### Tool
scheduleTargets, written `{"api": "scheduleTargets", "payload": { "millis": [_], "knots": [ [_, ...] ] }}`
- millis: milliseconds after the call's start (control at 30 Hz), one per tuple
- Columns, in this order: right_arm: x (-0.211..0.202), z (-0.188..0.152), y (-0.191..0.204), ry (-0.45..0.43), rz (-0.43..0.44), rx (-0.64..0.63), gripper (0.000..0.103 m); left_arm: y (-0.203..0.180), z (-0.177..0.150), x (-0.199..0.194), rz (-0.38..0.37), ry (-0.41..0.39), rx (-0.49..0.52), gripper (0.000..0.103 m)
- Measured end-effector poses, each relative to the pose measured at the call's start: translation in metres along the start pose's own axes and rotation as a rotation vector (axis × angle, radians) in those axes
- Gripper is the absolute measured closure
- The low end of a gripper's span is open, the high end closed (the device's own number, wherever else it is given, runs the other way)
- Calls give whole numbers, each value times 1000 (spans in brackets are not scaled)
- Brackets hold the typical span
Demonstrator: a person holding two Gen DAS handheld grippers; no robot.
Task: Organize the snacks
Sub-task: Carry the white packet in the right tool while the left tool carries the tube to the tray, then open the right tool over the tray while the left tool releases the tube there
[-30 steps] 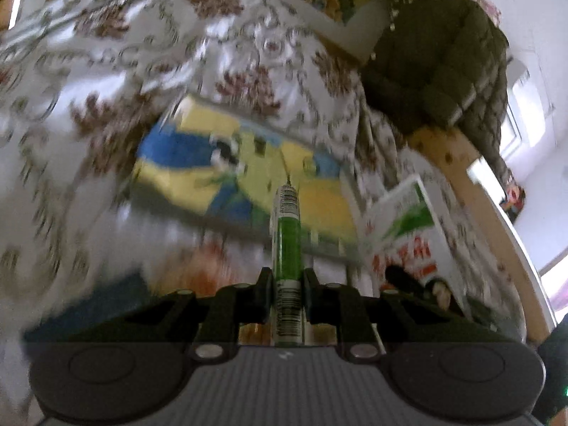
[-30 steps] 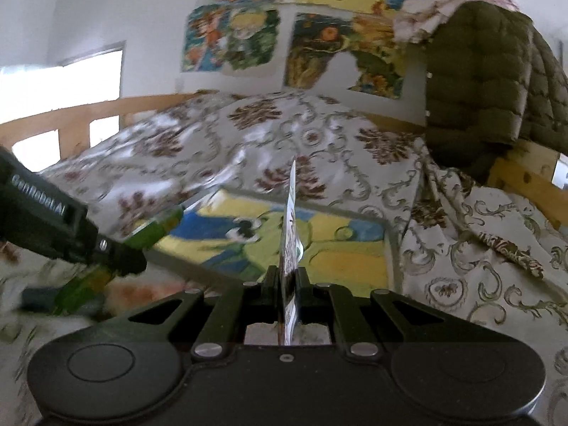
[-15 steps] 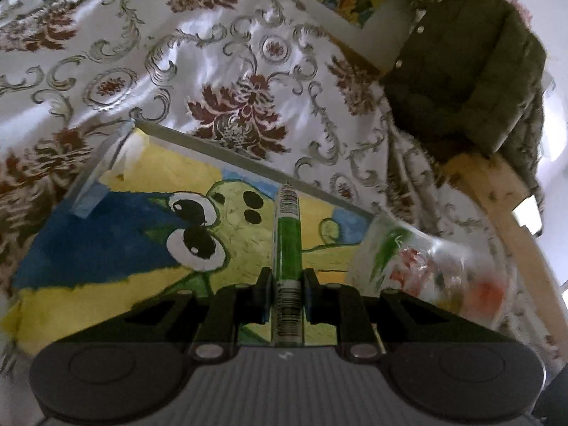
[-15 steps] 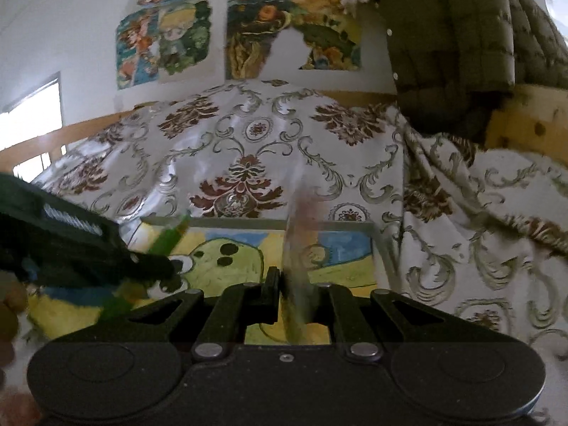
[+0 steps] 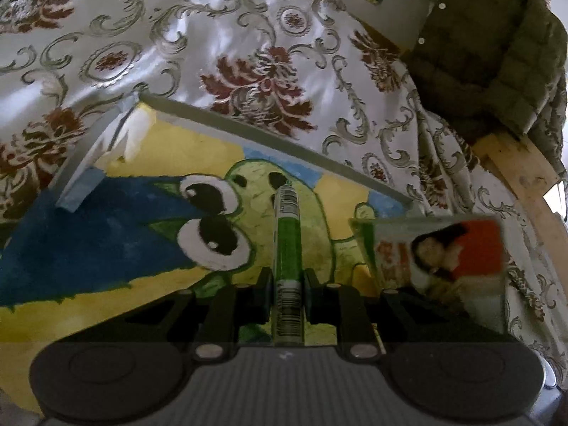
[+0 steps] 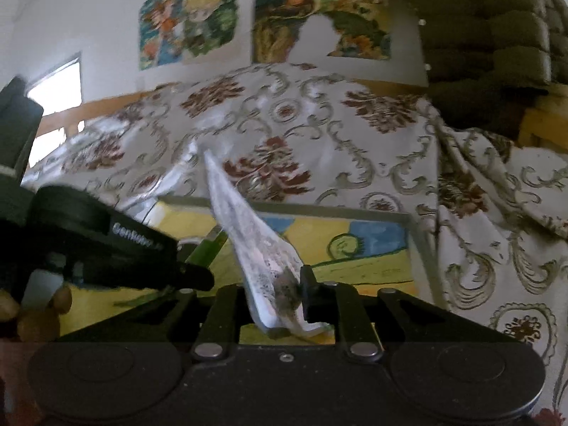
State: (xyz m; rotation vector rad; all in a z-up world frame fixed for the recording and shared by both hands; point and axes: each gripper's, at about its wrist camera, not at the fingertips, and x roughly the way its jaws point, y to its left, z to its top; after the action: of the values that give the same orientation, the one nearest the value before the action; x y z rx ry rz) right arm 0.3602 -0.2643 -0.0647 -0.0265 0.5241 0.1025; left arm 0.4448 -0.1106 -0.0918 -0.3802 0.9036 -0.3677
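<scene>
My left gripper is shut on a slim green snack packet with a barcode, held edge-on above a shallow box with a cartoon frog painted inside. My right gripper has its jaws parted; a white and red snack bag tilts left between them, and I cannot tell if it is gripped. That bag also shows in the left wrist view, low over the box's right part. The left gripper shows in the right wrist view, over the box's left part.
The box lies on a bed covered by a white floral-patterned cloth. A dark green padded jacket hangs at the right over a wooden bed frame. Cartoon posters hang on the wall behind.
Both grippers moved forward over the frog box. The right gripper's jaws have parted and its bag, upright before, now leans left.
</scene>
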Motion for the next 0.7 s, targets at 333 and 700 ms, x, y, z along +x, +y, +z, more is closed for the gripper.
{"api": "scheduleTargets", "payload": {
  "millis": [333, 700],
  "knots": [
    [3, -4, 15, 79, 32, -34, 67, 10, -3, -12, 76, 25, 23, 79],
    [-15, -1, 31, 153, 97, -28, 25, 8, -4, -55, 126, -18, 57, 39]
  ]
}}
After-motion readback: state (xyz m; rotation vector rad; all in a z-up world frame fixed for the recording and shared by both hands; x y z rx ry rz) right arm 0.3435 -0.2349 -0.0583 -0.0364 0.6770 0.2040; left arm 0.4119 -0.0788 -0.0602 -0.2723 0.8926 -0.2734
